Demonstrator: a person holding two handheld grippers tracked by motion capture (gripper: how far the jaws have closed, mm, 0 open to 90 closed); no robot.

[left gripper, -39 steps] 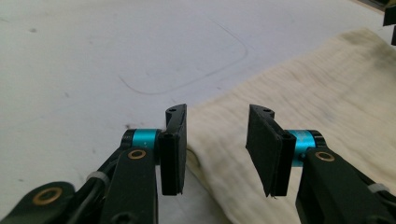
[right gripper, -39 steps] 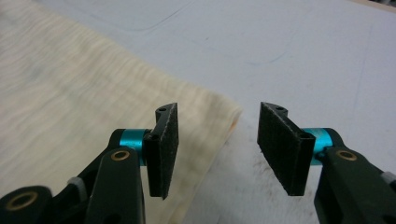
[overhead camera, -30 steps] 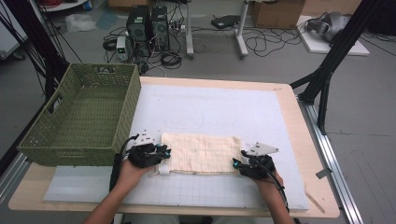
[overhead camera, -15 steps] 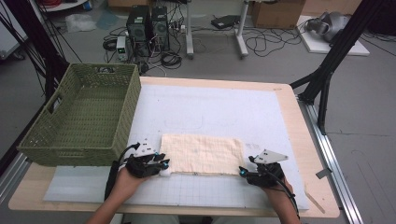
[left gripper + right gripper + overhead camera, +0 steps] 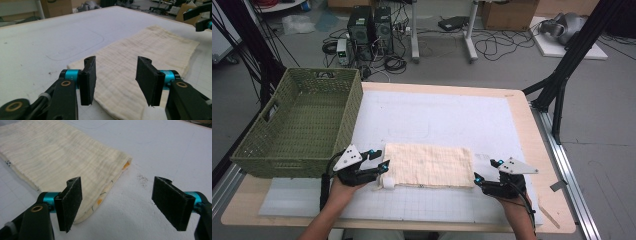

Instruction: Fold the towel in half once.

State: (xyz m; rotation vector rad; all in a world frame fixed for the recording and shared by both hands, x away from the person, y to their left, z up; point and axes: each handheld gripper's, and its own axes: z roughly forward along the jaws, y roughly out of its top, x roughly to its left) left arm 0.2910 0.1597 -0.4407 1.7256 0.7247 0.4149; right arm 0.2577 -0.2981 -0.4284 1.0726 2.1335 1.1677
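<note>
High view shows your table [image 5: 532, 125] with the white mat [image 5: 437, 120] spread over it, and on its left side the green woven basket [image 5: 299, 125], sitting partly on the mat's left edge. In front of you, on the near part of the mat, the folded cream cloth [image 5: 429, 165] lies flat, its long side running left to right, just right of the basket's near corner.

Your left gripper [image 5: 379, 167] sits at the cloth's left end. In the left gripper view its jaws have just been opening and now stand apart, with the cloth's [image 5: 140, 57] near corner lying under the gap and neither pad pressing on it.

Your right gripper [image 5: 484, 177] sits at the cloth's right end. In the right gripper view its jaws have just been opening too and stand wide; the cloth's [image 5: 57, 155] folded corner lies on the mat by the left pad, free of both pads, and the right pad hangs over bare mat
</note>
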